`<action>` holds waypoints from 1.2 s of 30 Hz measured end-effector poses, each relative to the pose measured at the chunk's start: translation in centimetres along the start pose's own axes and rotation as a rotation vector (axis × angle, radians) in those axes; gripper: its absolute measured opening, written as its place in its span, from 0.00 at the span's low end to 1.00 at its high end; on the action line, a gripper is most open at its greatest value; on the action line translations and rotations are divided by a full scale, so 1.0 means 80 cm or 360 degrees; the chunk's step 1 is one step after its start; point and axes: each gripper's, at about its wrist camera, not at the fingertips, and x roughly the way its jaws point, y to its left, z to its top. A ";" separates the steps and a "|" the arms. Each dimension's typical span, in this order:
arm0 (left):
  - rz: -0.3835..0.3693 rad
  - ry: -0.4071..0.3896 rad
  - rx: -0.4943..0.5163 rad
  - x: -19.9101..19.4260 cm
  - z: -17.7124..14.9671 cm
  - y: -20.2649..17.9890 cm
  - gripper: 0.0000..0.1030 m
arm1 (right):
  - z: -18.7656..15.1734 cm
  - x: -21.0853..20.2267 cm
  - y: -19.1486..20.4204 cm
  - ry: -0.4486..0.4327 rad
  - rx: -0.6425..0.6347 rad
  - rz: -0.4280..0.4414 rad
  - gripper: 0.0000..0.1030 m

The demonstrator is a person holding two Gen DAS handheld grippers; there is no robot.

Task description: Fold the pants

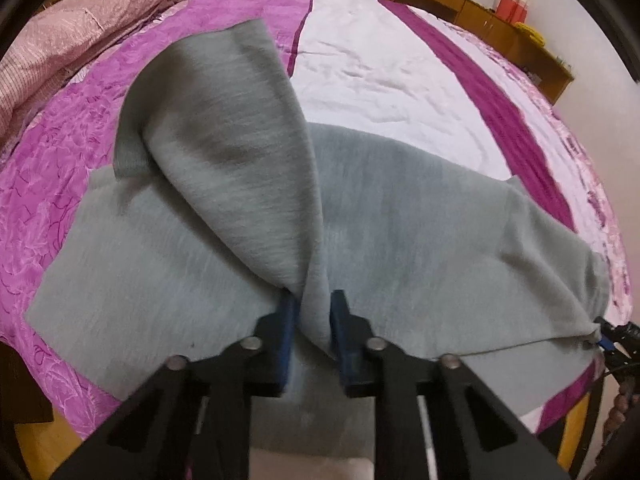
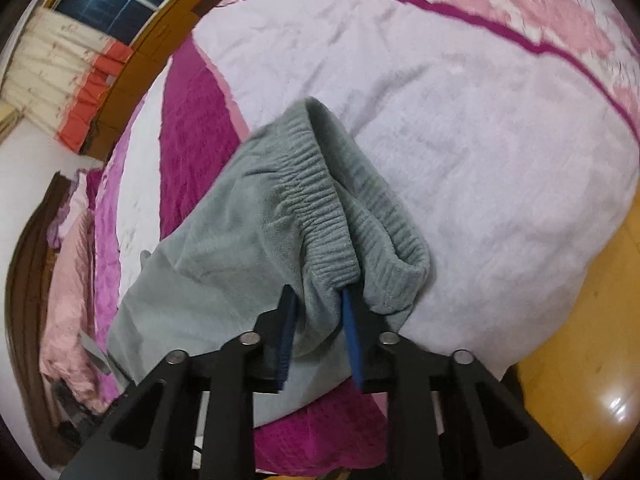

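Note:
Grey fleece pants [image 1: 400,240] lie across a bed. My left gripper [image 1: 314,304] is shut on a fold of the pants near the bed's front edge, lifting a leg [image 1: 224,128] that hangs over the flat part. My right gripper [image 2: 318,300] is shut on the pants [image 2: 224,264] at the elastic waistband [image 2: 320,216], bunched and raised off the sheet. The right gripper also shows at the far right of the left wrist view [image 1: 612,334], holding the pants' end.
The bed has a magenta and white cover [image 1: 380,64]. A pink quilt [image 1: 72,36] is piled at the back left. A wooden headboard cabinet [image 1: 480,8] runs along the back. Wooden floor [image 2: 580,380] lies beside the bed. A curtain [image 2: 60,96] hangs by the window.

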 end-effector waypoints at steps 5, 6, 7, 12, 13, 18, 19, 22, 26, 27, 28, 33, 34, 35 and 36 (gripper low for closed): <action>-0.0055 -0.0049 0.0014 -0.028 0.004 0.002 0.09 | 0.005 -0.016 0.011 -0.0057 -0.0051 0.0010 0.06; -0.0071 -0.0063 0.0018 -0.036 0.005 0.003 0.09 | 0.006 -0.021 0.013 -0.0064 -0.0067 0.0017 0.06; -0.0086 -0.0073 0.0019 -0.042 0.006 0.004 0.09 | 0.009 -0.027 0.017 -0.0073 -0.0092 0.0022 0.06; -0.0119 -0.0116 0.0003 -0.073 0.008 0.015 0.08 | 0.018 -0.058 0.029 -0.0135 -0.0187 0.0015 0.05; -0.0122 -0.0116 -0.0002 -0.076 0.007 0.017 0.08 | 0.020 -0.066 0.032 -0.0147 -0.0211 0.0009 0.04; -0.0107 -0.0068 0.0012 -0.078 -0.011 0.018 0.08 | 0.021 -0.080 0.039 -0.0153 -0.0285 -0.0041 0.04; -0.0106 -0.0055 0.0016 -0.076 -0.016 0.018 0.08 | 0.019 -0.080 0.038 -0.0148 -0.0296 -0.0061 0.04; -0.0095 -0.0002 0.0022 -0.065 -0.031 0.018 0.08 | 0.015 -0.077 0.032 -0.0145 -0.0312 -0.0107 0.04; -0.0089 0.0078 0.0007 -0.047 -0.045 0.021 0.09 | 0.013 -0.061 0.015 -0.0108 -0.0281 -0.0160 0.04; -0.0082 0.0086 0.0014 -0.044 -0.048 0.020 0.09 | 0.013 -0.057 0.012 -0.0097 -0.0277 -0.0168 0.04; -0.0072 0.0093 0.0022 -0.043 -0.050 0.019 0.10 | 0.012 -0.052 0.008 -0.0085 -0.0280 -0.0191 0.04; -0.0046 0.0094 0.0024 -0.045 -0.053 0.022 0.15 | 0.006 -0.027 0.002 -0.0049 -0.0347 -0.0304 0.04; -0.0049 0.0087 0.0018 -0.048 -0.053 0.024 0.16 | 0.004 -0.023 0.002 -0.0051 -0.0372 -0.0333 0.04; -0.0050 0.0080 0.0012 -0.050 -0.054 0.027 0.19 | 0.003 -0.021 0.003 -0.0053 -0.0387 -0.0345 0.04; -0.0049 0.0071 0.0003 -0.054 -0.054 0.030 0.20 | 0.002 -0.019 0.004 -0.0055 -0.0411 -0.0361 0.04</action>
